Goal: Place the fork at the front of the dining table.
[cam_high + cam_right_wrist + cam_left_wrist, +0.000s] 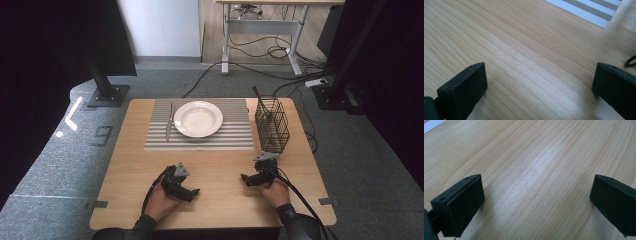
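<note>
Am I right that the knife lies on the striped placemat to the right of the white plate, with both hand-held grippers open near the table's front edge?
Not quite: the knife lies to the left of the white plate, as the high view shows. The rest holds: it is on the striped placemat, and the left hand-held gripper and right hand-held gripper are both open near the front edge.

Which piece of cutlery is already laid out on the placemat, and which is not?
The knife lies flat on the striped placemat, just left of the white plate. The dark-handled utensil stands in the wire caddy instead.
</note>
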The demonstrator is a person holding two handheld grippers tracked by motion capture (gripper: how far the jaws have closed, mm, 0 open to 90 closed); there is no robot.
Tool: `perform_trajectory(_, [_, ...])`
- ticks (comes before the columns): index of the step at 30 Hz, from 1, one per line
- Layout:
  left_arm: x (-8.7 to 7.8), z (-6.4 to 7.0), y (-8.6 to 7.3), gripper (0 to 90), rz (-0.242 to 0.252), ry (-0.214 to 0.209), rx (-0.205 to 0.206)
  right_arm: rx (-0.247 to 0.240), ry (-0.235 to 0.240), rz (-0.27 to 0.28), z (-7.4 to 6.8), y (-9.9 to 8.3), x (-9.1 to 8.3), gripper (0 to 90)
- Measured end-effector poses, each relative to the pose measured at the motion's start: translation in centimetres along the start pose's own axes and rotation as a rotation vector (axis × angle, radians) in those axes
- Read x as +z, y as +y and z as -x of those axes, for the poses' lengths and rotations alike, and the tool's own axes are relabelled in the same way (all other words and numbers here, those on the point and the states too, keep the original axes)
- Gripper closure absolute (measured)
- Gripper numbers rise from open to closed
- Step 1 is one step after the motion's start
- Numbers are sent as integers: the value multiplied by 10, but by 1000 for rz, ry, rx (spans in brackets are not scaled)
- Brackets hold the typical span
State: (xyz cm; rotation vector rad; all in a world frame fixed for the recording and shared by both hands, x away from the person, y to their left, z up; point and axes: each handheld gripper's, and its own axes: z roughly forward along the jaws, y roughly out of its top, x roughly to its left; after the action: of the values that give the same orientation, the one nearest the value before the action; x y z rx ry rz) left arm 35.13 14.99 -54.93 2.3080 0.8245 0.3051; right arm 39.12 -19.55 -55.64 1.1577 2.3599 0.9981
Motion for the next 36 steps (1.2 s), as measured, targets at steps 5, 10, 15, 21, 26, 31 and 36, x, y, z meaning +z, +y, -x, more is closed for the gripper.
perform_trajectory(5, [1,0,1,0,2,5,-9,-2,-1,-2,-2,1,1,0])
perform_trajectory(10, [3,0,3,0,3,5,-9,-2,0,-2,-1,1,1,0])
perform_trajectory(15, [3,-2,9,19,-8,-14,-19,-2,0,-2,-1,1,1,0])
perform_trajectory(21, [1,-4,20,32,9,-29,-9,-2,0,-2,-1,1,1,0])
perform_trajectory(26, [0,-4,28,49,25,-42,-3,-4,1,-2,-2,1,1,0])
perform_trajectory(31, [-2,-3,38,54,38,-46,6,-5,2,-2,-2,1,1,0])
perform_trajectory(36, [-3,-2,50,60,51,-52,21,-8,3,0,-2,1,1,0])
